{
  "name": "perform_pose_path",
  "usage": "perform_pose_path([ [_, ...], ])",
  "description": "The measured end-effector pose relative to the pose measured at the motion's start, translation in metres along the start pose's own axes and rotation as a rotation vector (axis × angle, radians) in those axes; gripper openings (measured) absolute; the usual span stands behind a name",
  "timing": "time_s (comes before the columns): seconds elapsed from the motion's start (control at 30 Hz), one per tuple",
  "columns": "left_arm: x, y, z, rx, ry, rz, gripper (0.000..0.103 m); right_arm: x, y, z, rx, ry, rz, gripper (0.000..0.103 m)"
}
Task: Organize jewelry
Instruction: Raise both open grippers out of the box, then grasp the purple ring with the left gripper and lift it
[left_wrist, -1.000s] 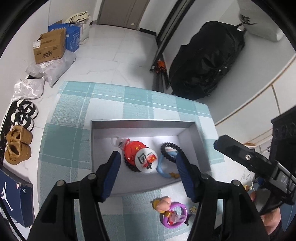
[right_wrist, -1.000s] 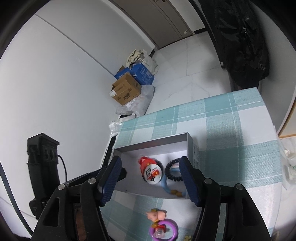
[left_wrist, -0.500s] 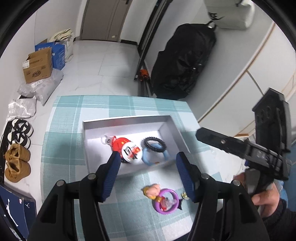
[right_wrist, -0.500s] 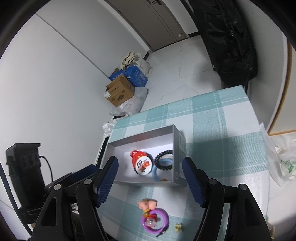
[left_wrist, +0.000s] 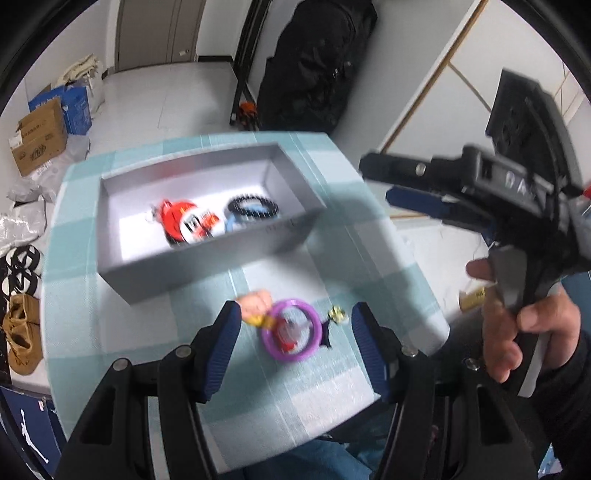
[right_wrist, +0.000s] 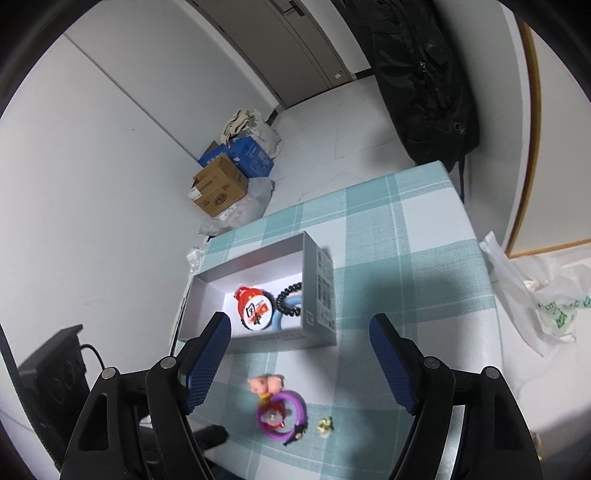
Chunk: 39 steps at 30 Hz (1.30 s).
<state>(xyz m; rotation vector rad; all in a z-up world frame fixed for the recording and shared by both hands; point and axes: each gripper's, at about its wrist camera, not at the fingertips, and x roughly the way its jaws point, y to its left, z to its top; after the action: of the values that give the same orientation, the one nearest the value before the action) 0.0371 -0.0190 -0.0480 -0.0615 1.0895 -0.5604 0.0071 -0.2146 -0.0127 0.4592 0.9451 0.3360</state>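
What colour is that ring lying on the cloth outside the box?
Purple ring, clearest in the right wrist view.

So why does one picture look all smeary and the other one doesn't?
In the left wrist view, motion blur smears the purple ring, the silver box and the right gripper. The right wrist view is sharper: the box's red charm looks crisp, only the ring is a bit soft. Both views bend straight edges, being fisheye.

- The left gripper (left_wrist: 295, 354) hung low, its jaws spread wide.
- The right gripper (right_wrist: 301, 363) was likewise open, gripped by a hand (left_wrist: 524, 332).
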Motion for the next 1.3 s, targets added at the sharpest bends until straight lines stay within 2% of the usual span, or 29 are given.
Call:
perform_pose_path([
  [0.03,0.005,0.000,-0.003,-0.010,0.024,0.004,0.063,-0.001,-0.001,-0.002,-0.001,0.004,-0.011,0.078],
  [0.1,0.013,0.003,-0.010,-0.032,0.065,0.003,0.067,0.000,-0.003,-0.005,-0.002,0.016,-0.034,0.078],
  [0.6,0.032,-0.002,-0.013,-0.035,0.129,0.043,0.068,-0.008,-0.019,-0.011,0.015,0.035,-0.051,0.078],
  [0.87,0.044,-0.004,-0.014,-0.025,0.145,0.098,0.068,-0.015,-0.029,-0.014,0.043,0.032,-0.060,0.078],
  [1.03,0.044,-0.003,-0.013,-0.032,0.125,0.122,0.068,-0.017,-0.032,-0.013,0.055,0.033,-0.059,0.079],
  [1.23,0.044,-0.005,-0.013,-0.039,0.119,0.107,0.068,-0.019,-0.034,-0.013,0.057,0.037,-0.058,0.079],
  [1.3,0.045,-0.006,-0.014,-0.024,0.116,0.126,0.068,-0.019,-0.033,-0.013,0.058,0.039,-0.061,0.078],
])
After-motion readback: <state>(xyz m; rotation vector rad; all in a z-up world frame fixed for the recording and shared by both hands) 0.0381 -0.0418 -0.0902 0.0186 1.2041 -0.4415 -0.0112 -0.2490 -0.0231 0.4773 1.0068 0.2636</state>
